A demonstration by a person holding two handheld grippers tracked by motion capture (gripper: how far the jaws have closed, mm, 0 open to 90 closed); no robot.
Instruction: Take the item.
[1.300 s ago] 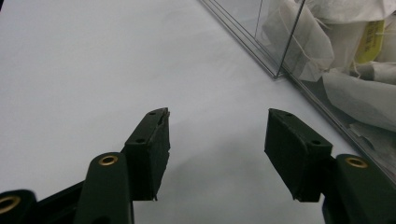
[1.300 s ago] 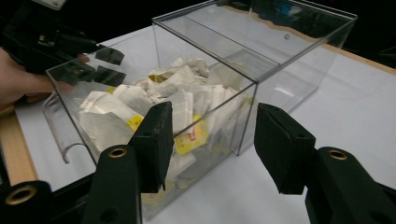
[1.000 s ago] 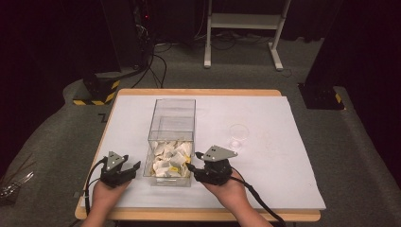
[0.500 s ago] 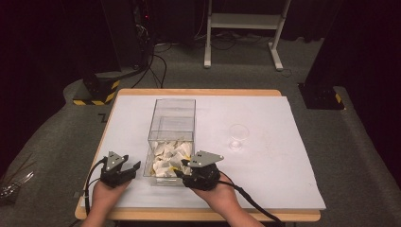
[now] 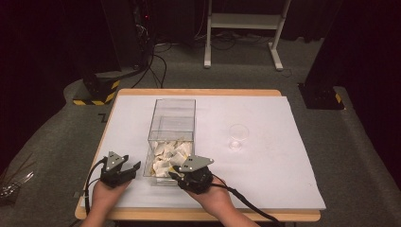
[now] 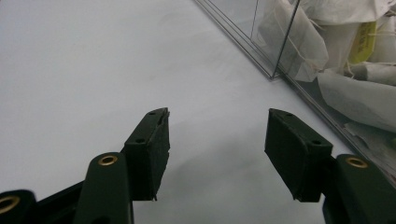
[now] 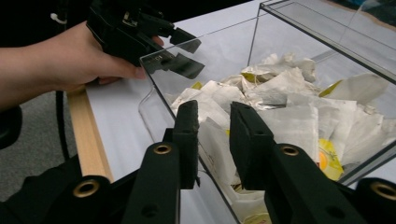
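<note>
I see the white-covered table (image 5: 265,179) carrying a clear plastic box (image 5: 171,124) with a heap of paper tea bags (image 5: 166,156) in its near half, and a small clear cup (image 5: 238,133) standing well apart to its right. My left gripper (image 5: 134,168) sits just left of the box's near corner, jaws wide apart over bare table. My right gripper (image 7: 212,135) leans over the box's near wall, jaws narrowly apart above the tea bags; whether they pinch one I cannot tell.

Tea bags (image 7: 280,107) lie in the clear box (image 5: 171,137), just beyond the right gripper's fingertips (image 7: 189,112). The box's corner stands ahead and right of the left gripper's fingers (image 6: 152,140).
</note>
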